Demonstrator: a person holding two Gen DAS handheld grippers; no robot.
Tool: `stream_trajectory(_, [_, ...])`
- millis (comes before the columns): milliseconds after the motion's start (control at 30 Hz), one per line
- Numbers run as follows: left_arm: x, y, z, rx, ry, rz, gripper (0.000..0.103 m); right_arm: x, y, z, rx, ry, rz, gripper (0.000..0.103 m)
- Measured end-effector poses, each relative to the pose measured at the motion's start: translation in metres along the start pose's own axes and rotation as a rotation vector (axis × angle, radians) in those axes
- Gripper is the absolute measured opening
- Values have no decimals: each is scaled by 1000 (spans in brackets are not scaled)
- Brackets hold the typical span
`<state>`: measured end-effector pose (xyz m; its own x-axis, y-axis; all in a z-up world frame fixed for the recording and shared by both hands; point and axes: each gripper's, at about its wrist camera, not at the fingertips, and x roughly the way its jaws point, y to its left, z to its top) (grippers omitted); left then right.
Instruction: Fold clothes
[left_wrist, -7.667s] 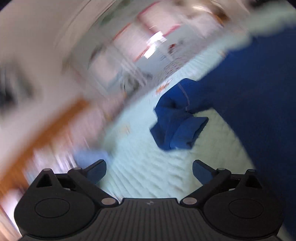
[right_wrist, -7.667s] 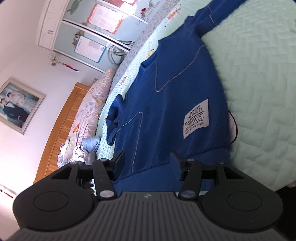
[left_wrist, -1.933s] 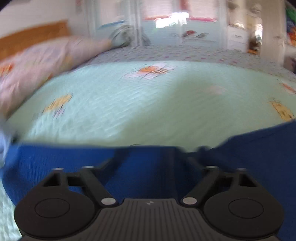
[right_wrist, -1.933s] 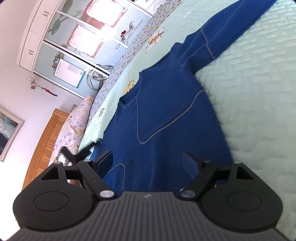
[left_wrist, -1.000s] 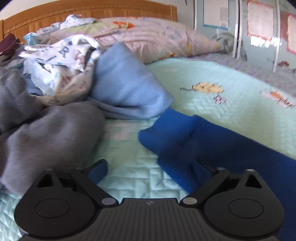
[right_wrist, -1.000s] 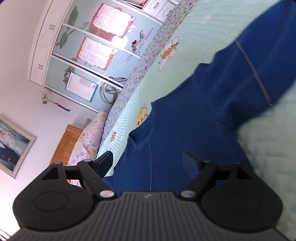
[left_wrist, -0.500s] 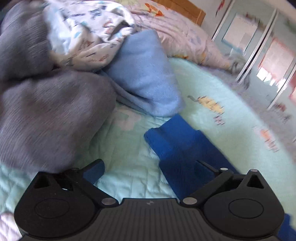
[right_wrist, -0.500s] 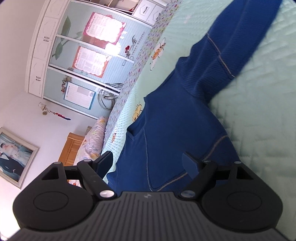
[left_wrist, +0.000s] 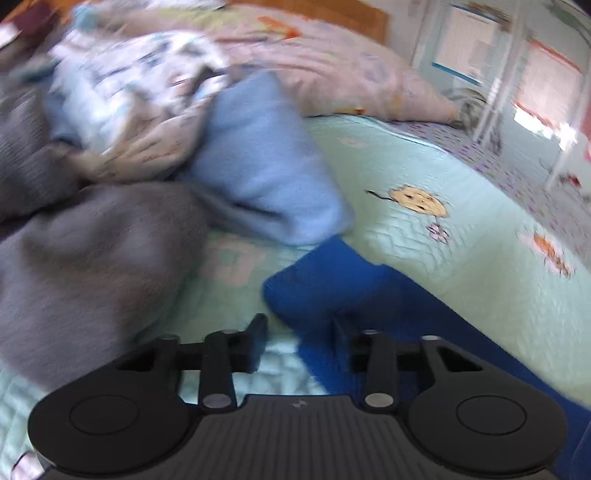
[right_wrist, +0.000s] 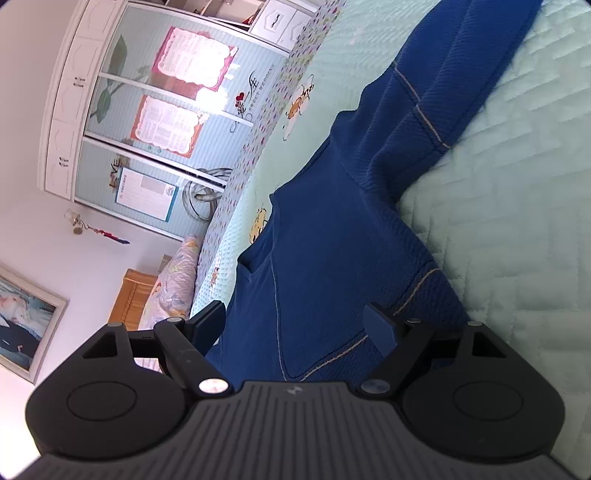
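Observation:
A dark blue sweater (right_wrist: 332, 258) lies spread flat on the pale green quilt (right_wrist: 517, 240), with one sleeve (right_wrist: 443, 92) stretched out to the far right. In the left wrist view its other sleeve (left_wrist: 354, 291) ends in a cuff just ahead of me. My left gripper (left_wrist: 298, 325) has its jaws drawn in close on that cuff's near edge. A thin strip of quilt shows beside the left finger. My right gripper (right_wrist: 295, 314) hangs open above the sweater's chest, holding nothing.
A pile of other clothes sits to the left: a grey garment (left_wrist: 92, 258), a light blue one (left_wrist: 266, 166) and a printed white one (left_wrist: 129, 92). A pink pillow (left_wrist: 332, 66) and wooden headboard (left_wrist: 332, 11) lie behind. Wardrobe doors (right_wrist: 147, 129) stand beyond the bed.
My left gripper's jaws have narrowed from wide open onto the sleeve cuff, after swinging over to it. The right gripper stays open and has drifted slightly over the sweater.

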<state>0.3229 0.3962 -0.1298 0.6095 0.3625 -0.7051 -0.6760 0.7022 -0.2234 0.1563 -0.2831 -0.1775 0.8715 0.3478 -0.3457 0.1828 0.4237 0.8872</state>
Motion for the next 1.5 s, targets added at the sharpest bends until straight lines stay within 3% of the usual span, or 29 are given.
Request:
stream_trajectory(100, [3, 15, 8, -69, 99, -77, 79, -2, -3, -2, 2, -2, 6, 83])
stream_trajectory(167, [4, 20, 14, -121, 155, -156, 93, -2, -6, -3, 6, -7, 10, 83])
stream_trajectory(267, [10, 25, 16, -215, 203, -220, 102, -2, -9, -4, 10, -12, 18, 83])
stream_trajectory(533, [24, 24, 17, -298, 249, -222, 102, -3, -15, -2, 25, -19, 20, 83])
stream_trajectory(600, [26, 33, 20, -318, 283, -295, 102, -3, -16, -1, 29, -22, 20, 83])
stream_trajectory(733, [38, 56, 12, -400, 357, -537, 102, -3, -16, -4, 8, -28, 19, 83])
stream_trajectory(900, [49, 76, 4, -509, 325, -645, 102, -3, -16, -4, -9, -26, 15, 83])
stream_trajectory(1033, [58, 67, 5, -523, 299, -681, 102, -4, -16, -4, -4, -27, 16, 83])
stream_trajectory(1200, [68, 49, 9, -506, 271, -659, 101, -3, -12, -5, -16, -28, -3, 83])
stream_trajectory(1233, [67, 46, 9, -484, 261, -639, 95, -3, -12, -5, -16, -27, -4, 83])
stream_trajectory(1300, [61, 41, 11, -401, 250, -565, 67, -3, -11, -5, -15, -25, -5, 83])
stream_trajectory(1367, [63, 43, 9, -370, 254, -503, 9, -3, -11, -5, -15, -26, -6, 83])
stream_trajectory(1500, [66, 52, 6, -382, 251, -506, 7, -4, -11, -5, -21, -24, -7, 83])
